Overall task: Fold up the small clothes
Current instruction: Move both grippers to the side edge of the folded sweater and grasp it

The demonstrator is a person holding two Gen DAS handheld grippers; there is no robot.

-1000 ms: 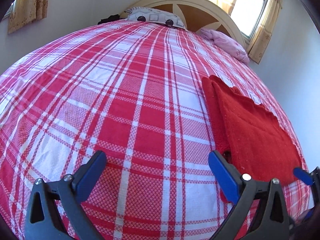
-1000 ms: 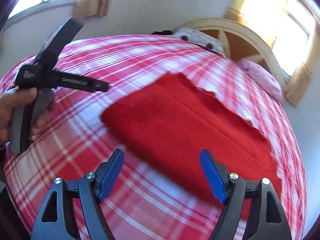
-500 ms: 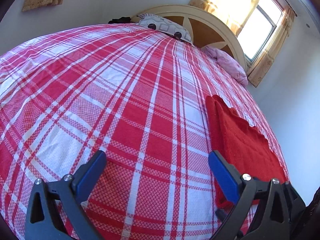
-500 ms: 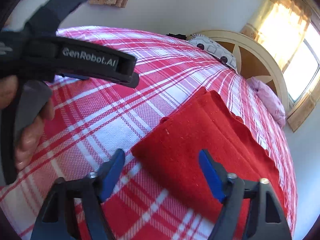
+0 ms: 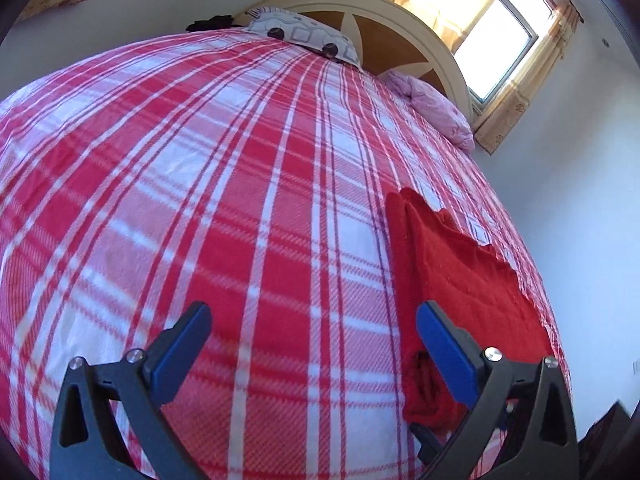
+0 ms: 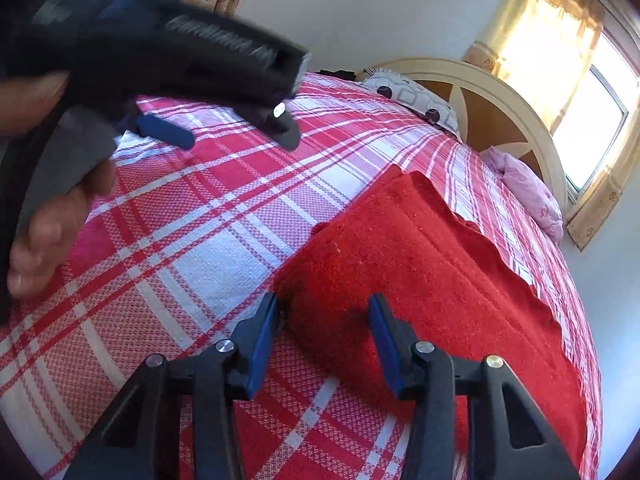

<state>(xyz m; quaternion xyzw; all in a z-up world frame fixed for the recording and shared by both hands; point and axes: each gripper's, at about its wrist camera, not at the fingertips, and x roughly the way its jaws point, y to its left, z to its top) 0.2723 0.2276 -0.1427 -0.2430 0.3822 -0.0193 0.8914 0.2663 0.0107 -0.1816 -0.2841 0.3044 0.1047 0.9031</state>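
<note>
The right gripper (image 6: pixel 322 320) stands part-open, its fingers astride the near corner of the folded red garment (image 6: pixel 432 280) lying on the plaid bedspread (image 6: pixel 192 248). At ten o'clock hovers the left gripper (image 5: pixel 312 344), spread wide and empty, the garment at its three o'clock; no writing is legible
</note>
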